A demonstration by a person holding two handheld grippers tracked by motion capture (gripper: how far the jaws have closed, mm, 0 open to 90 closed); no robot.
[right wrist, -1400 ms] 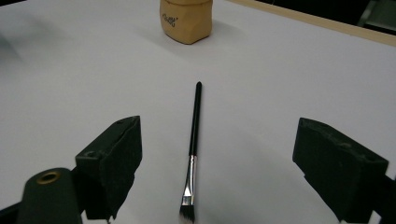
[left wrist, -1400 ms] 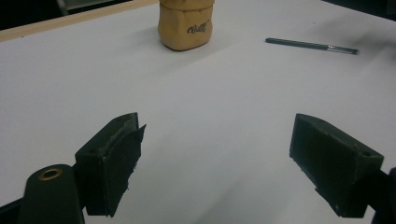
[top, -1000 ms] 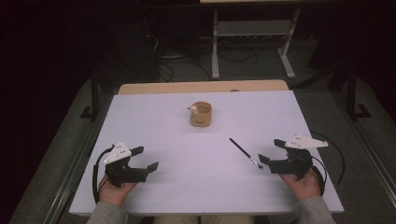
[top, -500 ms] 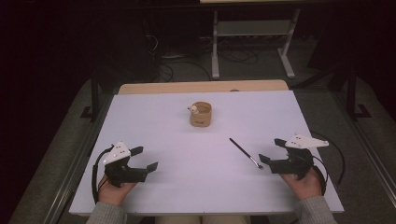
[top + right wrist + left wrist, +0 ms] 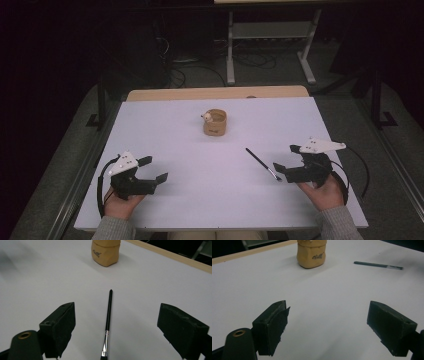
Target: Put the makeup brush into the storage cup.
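A small tan pouch (image 5: 215,122) stands upright on the white table (image 5: 190,150), toward the far middle; something pale pokes out of its top. A thin black brush (image 5: 262,163) with a metal ferrule lies flat to the pouch's near right. My right gripper (image 5: 286,161) is open just behind the brush's bristle end; in the right gripper view the brush (image 5: 107,321) lies between the wide-apart jaws of the right gripper (image 5: 116,325), pouch (image 5: 106,252) beyond. My left gripper (image 5: 154,169) rests open at the near left; its own view shows the left gripper (image 5: 328,322) holding nothing, with pouch (image 5: 311,253) and brush (image 5: 378,265) ahead.
A wooden strip (image 5: 215,93) edges the table's far side. Beyond it, on the dark floor, stand a metal frame (image 5: 270,40) and cables. A person's hands hold both grippers at the near edge.
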